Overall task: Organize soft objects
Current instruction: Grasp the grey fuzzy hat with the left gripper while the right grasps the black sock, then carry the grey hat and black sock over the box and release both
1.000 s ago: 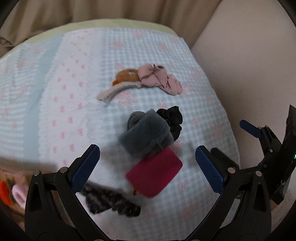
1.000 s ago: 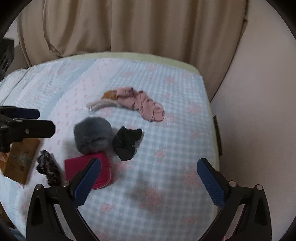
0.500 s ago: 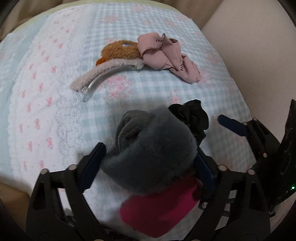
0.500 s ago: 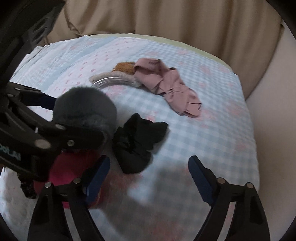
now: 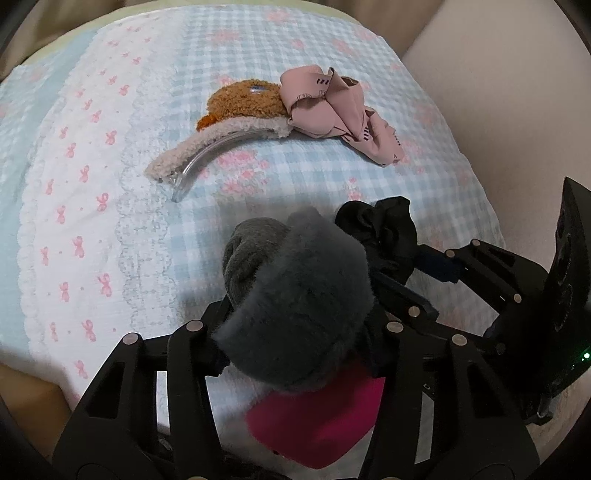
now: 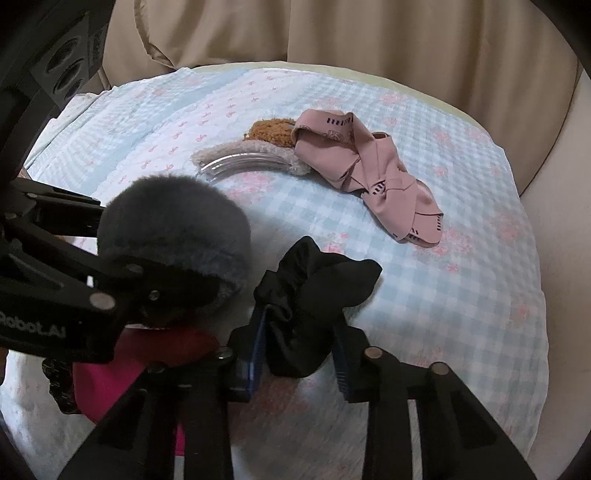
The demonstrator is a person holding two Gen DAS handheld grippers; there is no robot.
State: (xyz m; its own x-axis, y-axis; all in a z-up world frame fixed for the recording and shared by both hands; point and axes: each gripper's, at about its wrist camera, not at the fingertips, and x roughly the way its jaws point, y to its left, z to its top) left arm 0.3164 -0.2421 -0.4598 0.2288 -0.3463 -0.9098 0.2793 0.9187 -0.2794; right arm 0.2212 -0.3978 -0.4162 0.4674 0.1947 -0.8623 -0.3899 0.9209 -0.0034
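Note:
My left gripper (image 5: 295, 328) is shut on a fluffy grey headband (image 5: 295, 295), which also shows in the right wrist view (image 6: 173, 221). My right gripper (image 6: 299, 350) is shut on a black scrunchie (image 6: 314, 291), seen in the left wrist view (image 5: 384, 229) just right of the grey headband. A magenta pouch (image 5: 317, 424) lies under the grey headband. Farther back lie a pink fabric bow (image 6: 362, 170), a brown fuzzy clip (image 5: 243, 99) and a beige fuzzy headband (image 5: 207, 144).
All lie on a blue checked bedspread (image 6: 461, 295) with pink bows. A dark patterned scrunchie (image 6: 59, 384) lies at the left beside the pouch. A beige curtain (image 6: 332, 33) hangs behind the bed, and a cream wall (image 5: 517, 92) is on the right.
Both grippers moved forward and closed. The left one took hold of the grey headband, the right one took hold of the black scrunchie.

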